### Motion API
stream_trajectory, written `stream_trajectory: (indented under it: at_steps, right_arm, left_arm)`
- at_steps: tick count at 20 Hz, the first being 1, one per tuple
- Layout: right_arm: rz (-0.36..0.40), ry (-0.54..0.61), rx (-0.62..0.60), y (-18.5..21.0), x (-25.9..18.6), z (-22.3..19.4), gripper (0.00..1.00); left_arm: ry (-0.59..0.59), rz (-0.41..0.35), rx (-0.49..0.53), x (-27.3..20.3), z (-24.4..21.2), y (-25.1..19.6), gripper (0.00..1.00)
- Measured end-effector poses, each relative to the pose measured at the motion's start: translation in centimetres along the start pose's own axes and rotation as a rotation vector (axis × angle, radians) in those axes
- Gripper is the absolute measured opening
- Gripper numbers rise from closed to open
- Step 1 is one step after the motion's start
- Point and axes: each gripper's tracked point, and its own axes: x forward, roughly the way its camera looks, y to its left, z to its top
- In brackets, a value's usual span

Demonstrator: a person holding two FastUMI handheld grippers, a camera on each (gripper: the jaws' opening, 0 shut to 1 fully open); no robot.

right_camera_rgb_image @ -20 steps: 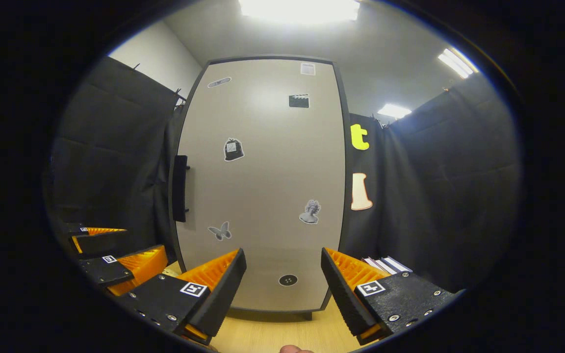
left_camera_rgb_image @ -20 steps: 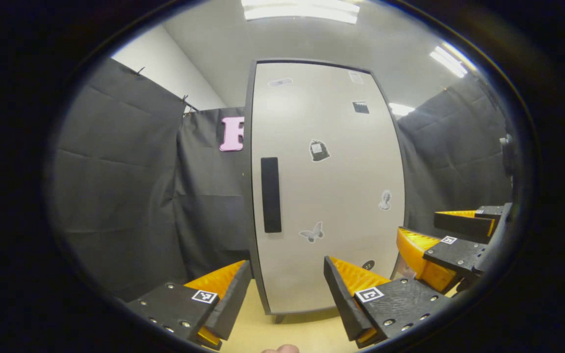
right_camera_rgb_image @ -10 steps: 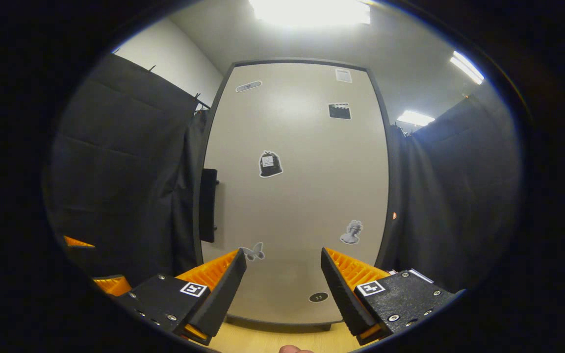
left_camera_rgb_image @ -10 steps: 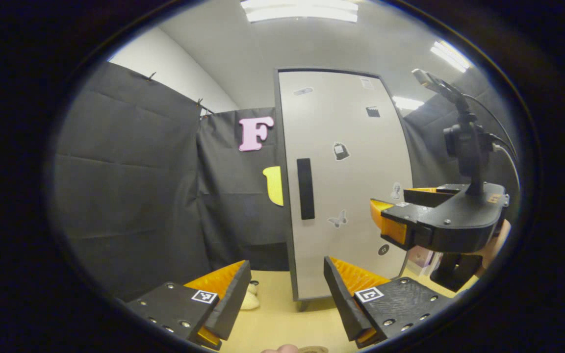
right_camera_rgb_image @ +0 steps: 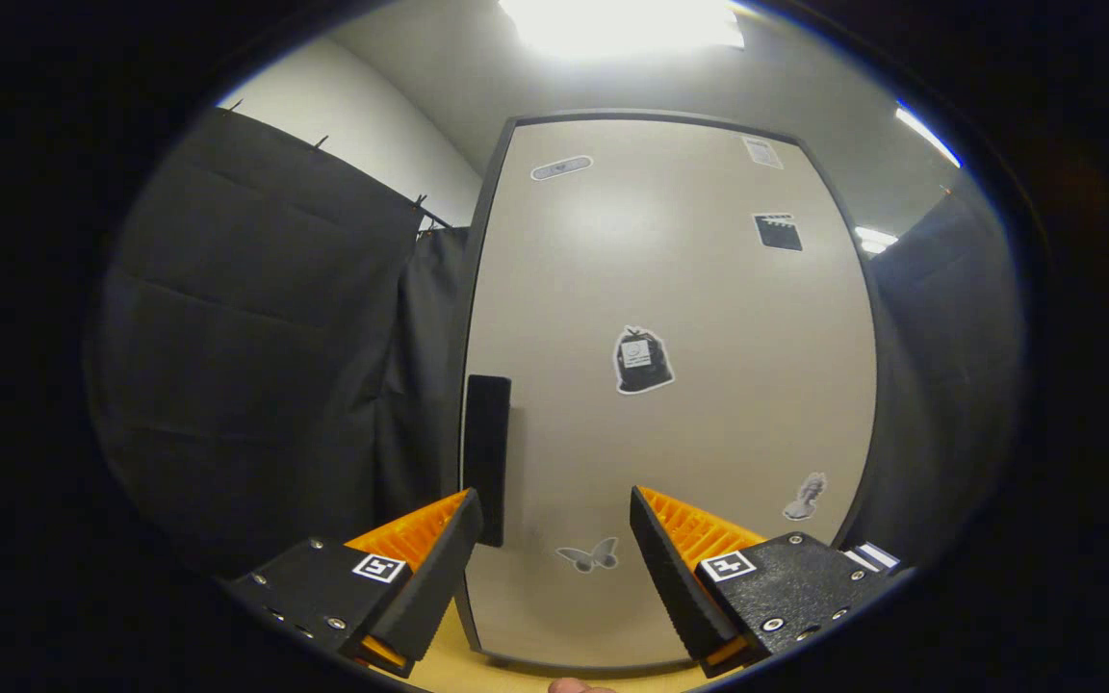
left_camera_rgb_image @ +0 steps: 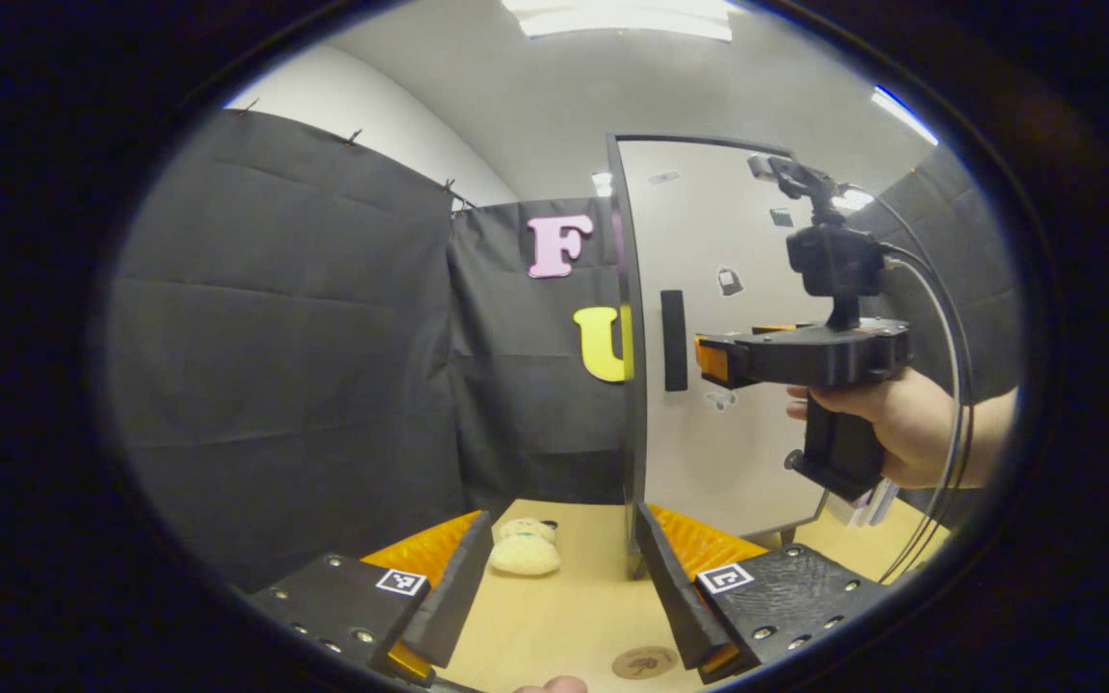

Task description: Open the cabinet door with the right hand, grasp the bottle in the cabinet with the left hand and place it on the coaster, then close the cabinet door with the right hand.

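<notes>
While both grippers' jaws are spread, the right gripper [left_camera_rgb_image: 720, 358] seems near the shut cabinet door's [right_camera_rgb_image: 689, 404] handle [right_camera_rgb_image: 486, 460].

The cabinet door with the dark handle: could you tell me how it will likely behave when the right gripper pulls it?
The cabinet door looks like a flat rigid panel, so it should swing rather than flex. Its handle sits near the left edge, suggesting right-side hinges. The right gripper, fingers open, faces it.

Beige cabinet door [right_camera_rgb_image: 670, 404], black handle [right_camera_rgb_image: 486, 460], seemingly cream plush toy [left_camera_rgb_image: 525, 553]
</notes>
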Motion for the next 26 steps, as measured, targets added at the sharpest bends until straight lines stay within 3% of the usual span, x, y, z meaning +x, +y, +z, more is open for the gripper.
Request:
stream_trajectory:
  at_steps: [6,9,11,12,14,16,17,20,21,26]
  right_arm:
    - [0.038,0.042,-0.021,3.9,4.0,-2.0,0.95]
    - [0.01,0.085,-0.047,3.8,5.4,-3.6,0.94]
    - [0.014,0.119,-0.033,3.8,5.9,-4.4,0.83]
    - [0.032,0.124,-0.012,4.2,5.9,-4.3,0.64]
    - [0.051,0.143,-0.016,4.1,6.0,-4.6,0.36]
    - [0.082,0.152,-0.015,4.2,5.9,-4.7,0.3]
    - [0.095,0.158,-0.014,4.2,5.8,-4.7,0.28]
    - [0.124,0.165,-0.01,4.3,5.6,-4.8,0.24]
    - [0.13,0.168,-0.009,4.3,5.5,-4.8,0.24]
    - [0.177,0.168,-0.01,4.2,4.4,-4.8,0.24]
  left_arm:
    - [0.049,0.048,0.03,-2.5,-2.1,2.1,0.86]
    - [0.044,0.05,0.021,-3.7,-2.5,2.8,0.86]
    - [0.047,0.044,0.013,-3.8,-2.7,2.9,0.86]
    - [0.052,0.044,0.012,-3.6,-2.9,2.9,0.92]
    - [0.066,0.046,0.008,-3.1,-3.5,2.9,0.92]
    - [0.074,0.044,-0.013,-3.0,-4.0,2.8,0.86]
    - [0.075,0.043,-0.025,-3.0,-4.1,2.8,0.92]
    - [0.076,0.032,-0.035,-3.0,-4.3,2.7,0.92]
    - [0.078,0.023,-0.028,-3.0,-4.4,2.6,0.86]
    - [0.073,-0.022,-0.037,-1.8,-5.3,0.9,0.86]
